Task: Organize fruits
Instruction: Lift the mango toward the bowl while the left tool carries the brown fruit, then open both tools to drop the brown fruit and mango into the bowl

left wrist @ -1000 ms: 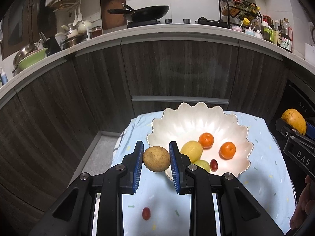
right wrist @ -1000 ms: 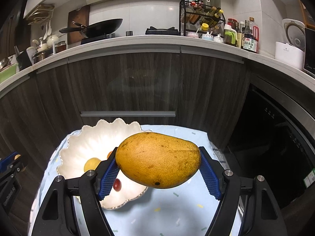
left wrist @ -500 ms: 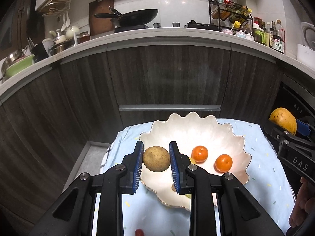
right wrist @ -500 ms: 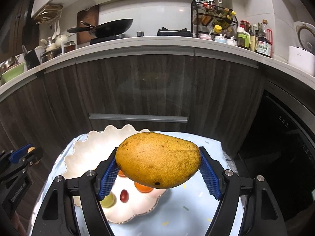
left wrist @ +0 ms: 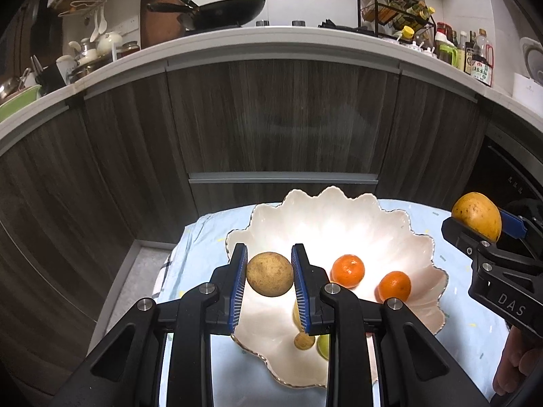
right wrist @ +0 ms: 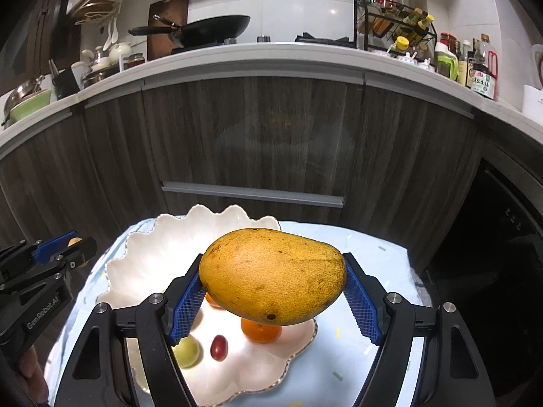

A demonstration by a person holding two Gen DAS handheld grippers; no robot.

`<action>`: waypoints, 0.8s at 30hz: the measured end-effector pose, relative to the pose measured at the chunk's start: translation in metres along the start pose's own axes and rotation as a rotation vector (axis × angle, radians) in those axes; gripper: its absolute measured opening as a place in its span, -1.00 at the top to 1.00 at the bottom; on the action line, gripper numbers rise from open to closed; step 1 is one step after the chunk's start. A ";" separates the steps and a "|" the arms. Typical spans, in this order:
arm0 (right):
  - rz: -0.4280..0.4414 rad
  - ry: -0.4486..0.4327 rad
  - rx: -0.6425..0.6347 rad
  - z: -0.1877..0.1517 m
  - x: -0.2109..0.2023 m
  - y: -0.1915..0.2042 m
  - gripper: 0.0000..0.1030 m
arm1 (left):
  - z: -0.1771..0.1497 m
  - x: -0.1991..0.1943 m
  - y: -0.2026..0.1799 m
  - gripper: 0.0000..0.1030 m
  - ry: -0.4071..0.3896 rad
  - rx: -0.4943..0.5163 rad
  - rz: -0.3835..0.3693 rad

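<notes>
While both grippers hang over the cloth-covered table (left wrist: 475, 332), the holdings stand as follows:

- Left gripper (left wrist: 269, 283): fingers clamped on a small round brown fruit (left wrist: 269, 274), blue pads pressing it from 9 and 3 o'clock; the fruit is held in the air above the near-left part of the bowl.
- Right gripper (right wrist: 273, 296): fingers set wide and clamped on a large yellow-orange mango (right wrist: 272, 276), lying crosswise between the blue pads; held in the air over the right half of the bowl in its own view. In the left wrist view the same mango shows at 3 o'clock, beside the bowl's right rim.
- Bowl (left wrist: 325, 224): white, scalloped rim, standing on the table's pale blue cloth, in front of dark wood cabinet fronts (left wrist: 278, 122).
- Contents, left wrist view: two oranges (left wrist: 348, 270) side by side, right of centre, close but apart; a small brown fruit (left wrist: 304, 340) and a pale green fruit (left wrist: 324, 346) at 6 o'clock, partly hidden behind the right finger.
- Contents, right wrist view: a pale green fruit at 7 o'clock, a dark red grape (right wrist: 219, 347) just beside it, an orange under the mango.
- Person: part of a hand (left wrist: 512, 359) at the lower right edge of the left wrist view.
- Background, 12 o'clock: kitchen counter (left wrist: 271, 39) carrying a black wok (left wrist: 230, 8), a bottle rack (left wrist: 395, 13) and sauce bottles (left wrist: 475, 57).
</notes>
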State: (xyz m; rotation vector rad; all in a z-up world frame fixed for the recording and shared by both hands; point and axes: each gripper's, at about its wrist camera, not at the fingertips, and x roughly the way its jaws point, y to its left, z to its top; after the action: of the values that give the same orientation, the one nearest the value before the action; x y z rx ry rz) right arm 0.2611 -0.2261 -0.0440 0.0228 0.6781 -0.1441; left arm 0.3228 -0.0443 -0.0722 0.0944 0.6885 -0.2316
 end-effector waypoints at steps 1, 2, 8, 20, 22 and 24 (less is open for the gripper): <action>0.002 0.007 0.002 -0.001 0.005 0.000 -0.48 | 0.000 0.004 0.000 0.48 0.006 0.001 -0.002; 0.001 0.010 0.003 -0.002 0.007 0.000 -0.48 | -0.001 0.009 0.000 0.48 0.014 0.000 -0.005; 0.008 0.036 -0.009 -0.004 0.028 0.005 -0.48 | -0.003 0.034 0.001 0.48 0.059 -0.012 -0.017; 0.025 0.096 -0.032 -0.008 0.058 0.012 -0.48 | -0.010 0.060 0.006 0.35 0.110 -0.024 -0.023; 0.022 0.112 -0.036 -0.009 0.062 0.014 -0.49 | -0.010 0.061 0.006 0.25 0.110 -0.024 -0.022; 0.021 0.129 -0.033 -0.011 0.066 0.014 -0.49 | -0.009 0.060 0.006 0.10 0.111 -0.023 -0.017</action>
State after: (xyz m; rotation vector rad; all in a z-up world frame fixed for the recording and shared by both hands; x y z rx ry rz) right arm 0.3068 -0.2201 -0.0937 0.0072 0.8090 -0.1119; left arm 0.3637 -0.0480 -0.1179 0.0804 0.8028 -0.2362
